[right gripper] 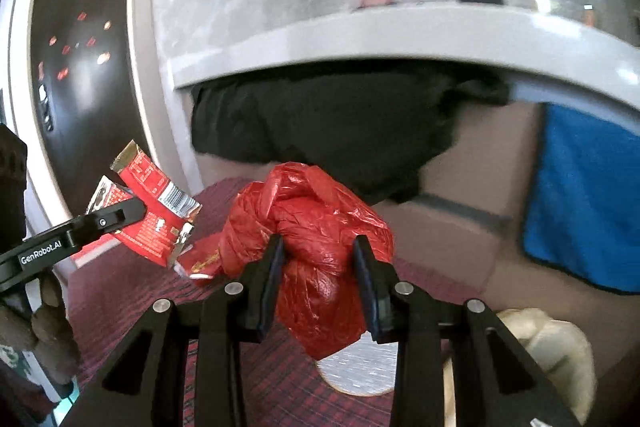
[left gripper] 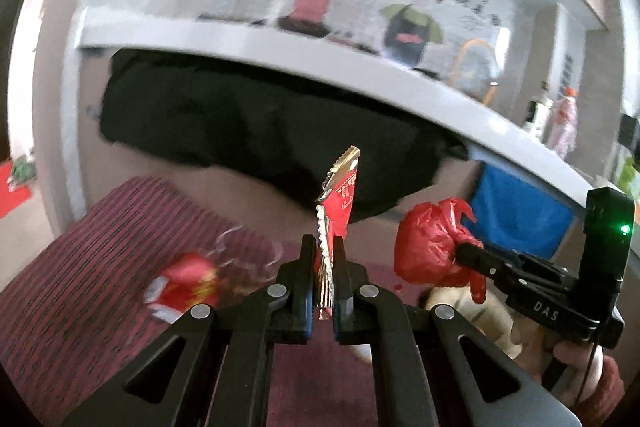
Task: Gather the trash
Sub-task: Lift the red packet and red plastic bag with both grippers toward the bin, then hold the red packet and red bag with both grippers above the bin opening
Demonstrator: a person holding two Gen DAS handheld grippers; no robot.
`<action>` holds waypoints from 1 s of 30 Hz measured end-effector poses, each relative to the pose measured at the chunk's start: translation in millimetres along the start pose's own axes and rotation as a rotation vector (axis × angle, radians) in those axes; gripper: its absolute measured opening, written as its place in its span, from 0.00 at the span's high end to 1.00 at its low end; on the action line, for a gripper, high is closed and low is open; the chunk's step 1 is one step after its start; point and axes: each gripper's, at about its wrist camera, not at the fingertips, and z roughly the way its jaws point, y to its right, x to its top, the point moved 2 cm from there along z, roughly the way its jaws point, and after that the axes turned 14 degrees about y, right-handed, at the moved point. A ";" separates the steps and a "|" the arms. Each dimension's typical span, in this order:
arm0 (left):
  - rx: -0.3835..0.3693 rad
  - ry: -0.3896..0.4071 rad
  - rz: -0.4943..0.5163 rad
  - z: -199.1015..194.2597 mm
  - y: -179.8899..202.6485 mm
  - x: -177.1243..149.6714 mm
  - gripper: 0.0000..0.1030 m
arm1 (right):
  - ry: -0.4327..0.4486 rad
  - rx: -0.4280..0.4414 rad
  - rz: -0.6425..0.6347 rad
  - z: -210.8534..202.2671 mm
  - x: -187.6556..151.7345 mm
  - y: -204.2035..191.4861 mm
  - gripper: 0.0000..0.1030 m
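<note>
My left gripper [left gripper: 323,247] is shut on a flat red snack wrapper [left gripper: 338,193] that stands up edge-on between its pads, lifted above the dark red striped mat [left gripper: 80,287]. From the right wrist view the same wrapper [right gripper: 150,215] shows its barcode side, pinched by the left gripper [right gripper: 136,209]. My right gripper [right gripper: 318,247] is shut on a knotted, crumpled red plastic bag [right gripper: 316,227], held off the mat; the left wrist view shows this bag [left gripper: 430,243] at the right gripper's tip [left gripper: 460,251]. Another red wrapper [left gripper: 182,287] lies blurred on the mat.
A black cloth [left gripper: 260,123] hangs under a white ledge [left gripper: 280,43], with a cartoon mural above. A blue cloth [right gripper: 580,199] drapes over a cardboard box [right gripper: 480,187] on the right. A dark door panel [right gripper: 80,67] stands at the left. A pale bundle [right gripper: 548,347] sits lower right.
</note>
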 end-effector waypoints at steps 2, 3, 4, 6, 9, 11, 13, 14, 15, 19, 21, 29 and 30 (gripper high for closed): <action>-0.030 0.018 0.025 2.2 25.5 2.6 0.94 | 0.029 -0.030 0.010 -15.7 6.2 13.7 0.69; -0.047 0.026 0.040 4.0 40.6 2.9 0.94 | 0.045 -0.048 0.010 -25.3 9.3 21.0 0.69; -0.060 0.033 0.052 5.3 52.9 2.2 0.94 | 0.060 -0.070 0.006 -35.6 12.3 29.0 0.69; -0.089 0.045 0.080 10.0 81.1 -0.5 0.94 | 0.081 -0.109 -0.001 -51.2 16.8 42.6 0.69; -0.135 0.045 0.097 17.9 116.1 -5.7 0.94 | 0.104 -0.156 0.009 -74.5 20.3 65.6 0.69; -0.163 0.042 0.106 23.3 138.8 -9.8 0.94 | 0.116 -0.191 0.016 -88.4 20.5 81.0 0.69; -0.183 0.043 0.117 27.5 160.6 -15.7 0.94 | 0.121 -0.214 0.028 -97.8 20.6 95.1 0.69; -0.193 0.045 0.123 28.9 169.9 -18.6 0.94 | 0.124 -0.227 0.034 -104.5 19.6 103.0 0.69; -0.200 0.046 0.129 31.1 177.9 -19.7 0.94 | 0.128 -0.241 0.041 -110.9 17.9 110.5 0.69; -0.225 0.045 0.158 37.5 206.6 -28.5 0.94 | 0.136 -0.282 0.057 -128.6 15.2 132.5 0.69; -0.233 0.036 0.162 42.0 216.4 -32.2 0.94 | 0.140 -0.303 0.062 -136.4 13.1 143.4 0.69; -0.264 0.003 0.183 49.3 241.0 -52.5 0.94 | 0.134 -0.342 0.092 -153.6 -3.5 167.6 0.69; -0.268 -0.002 0.184 50.7 243.7 -54.5 0.94 | 0.132 -0.346 0.095 -154.5 -5.0 169.6 0.69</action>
